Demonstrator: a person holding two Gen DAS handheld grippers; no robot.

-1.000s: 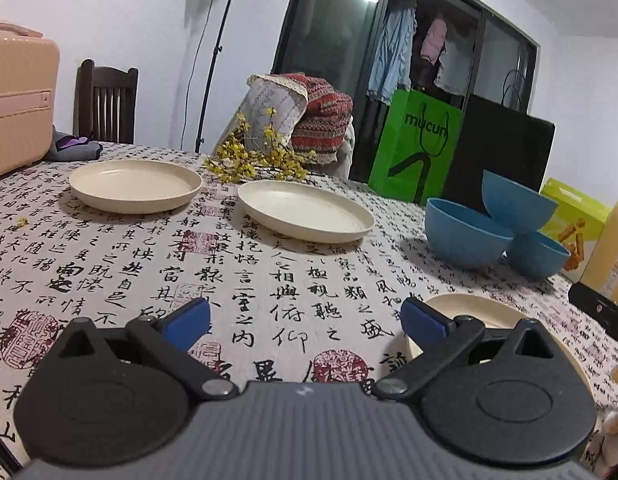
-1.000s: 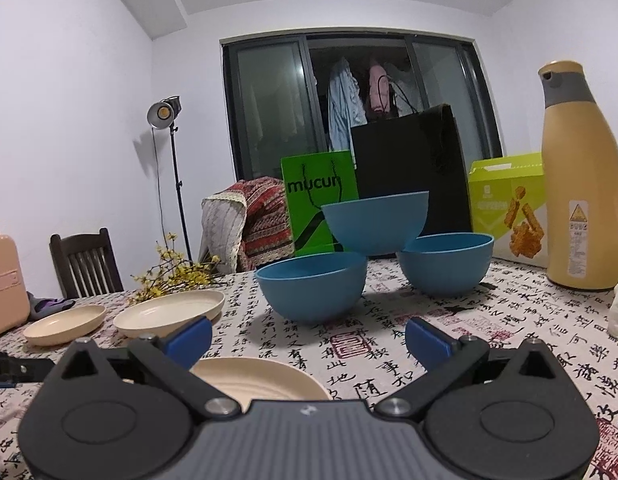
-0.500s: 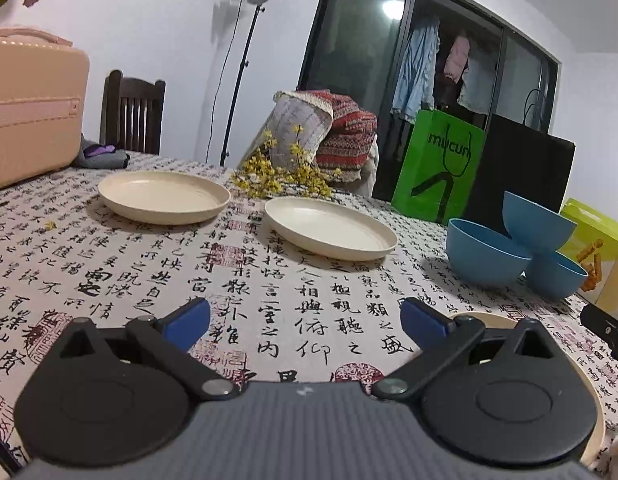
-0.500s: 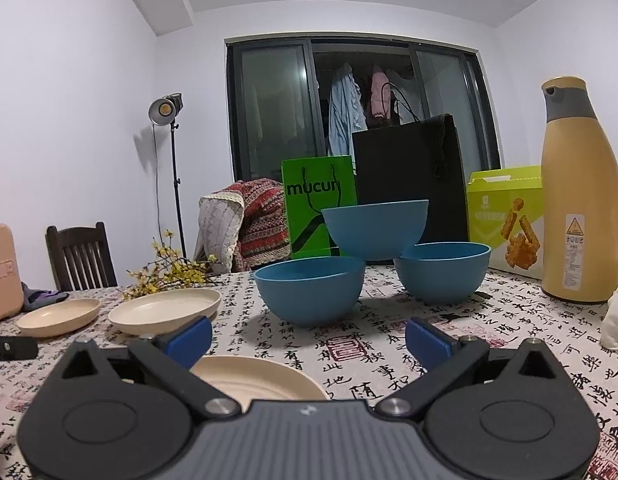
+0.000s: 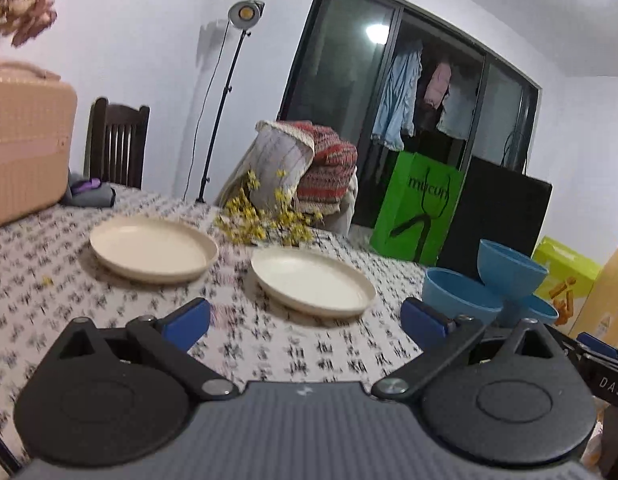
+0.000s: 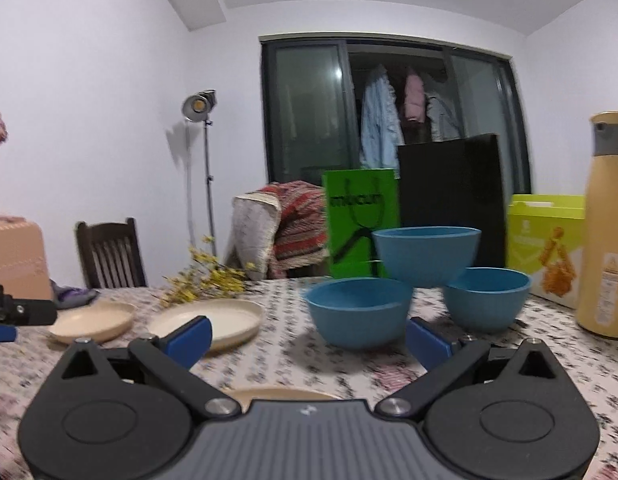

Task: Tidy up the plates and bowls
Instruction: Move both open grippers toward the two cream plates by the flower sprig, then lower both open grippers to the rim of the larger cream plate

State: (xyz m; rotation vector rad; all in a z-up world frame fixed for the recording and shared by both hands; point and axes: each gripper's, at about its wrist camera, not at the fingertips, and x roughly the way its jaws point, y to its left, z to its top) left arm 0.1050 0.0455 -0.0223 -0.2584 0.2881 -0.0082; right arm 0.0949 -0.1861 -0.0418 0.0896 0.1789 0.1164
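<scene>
A: Where's everything, left to right?

B: Two plates (image 5: 153, 249) on my left, bowls (image 6: 359, 312) right. Both claws gape empty.

A: Handling?

B: I'd guess light, stiff, slick; I'd pinch a rim.

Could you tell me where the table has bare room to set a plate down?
Bare cloth lies between the left gripper and the two cream plates. It is crowded around the three blue bowls, beside the yellow bottle.
</scene>
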